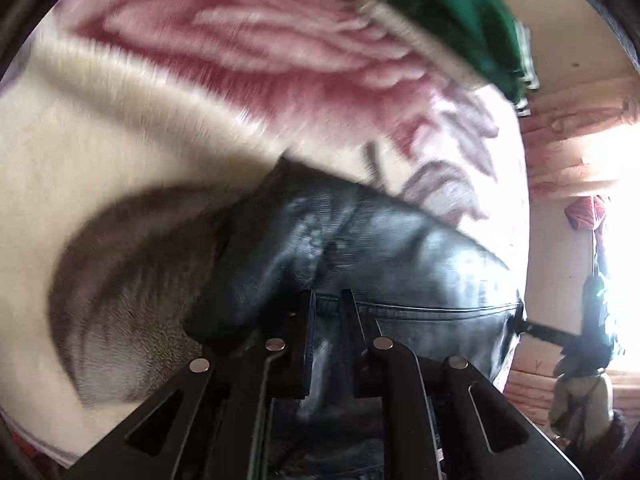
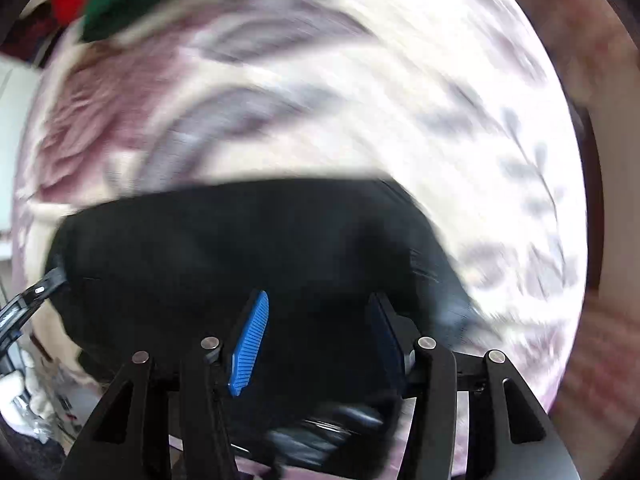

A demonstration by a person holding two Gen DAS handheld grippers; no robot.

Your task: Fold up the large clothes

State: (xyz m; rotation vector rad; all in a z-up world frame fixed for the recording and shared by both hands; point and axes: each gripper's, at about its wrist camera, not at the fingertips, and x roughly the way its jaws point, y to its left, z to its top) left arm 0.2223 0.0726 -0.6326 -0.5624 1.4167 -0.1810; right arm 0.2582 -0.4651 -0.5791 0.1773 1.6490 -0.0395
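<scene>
The biggest thing I see is the fluffy blanket. It is cream with big pink flowers and gray leaves, and it fills most of both views. I cannot tell what lies under it.

Next comes the dark jeans. They lie on the blanket, right in front of me. In my left view they look faded blue-black, with a stitched seam running across. In my right view the jeans are a dark, blurry lump, and a folded bit sits low between my fingers.

A green cloth with a pale striped edge lies at the far side of the blanket, well apart from the jeans. In my right view it has a red bit beside it.

My left tongs are pressed close together and pinch the jeans at the seam.

My right tongs are spread wide. One blue ribbed pad shows clearly. The jeans lie under the gap, but the fingers do not squeeze them.
</scene>
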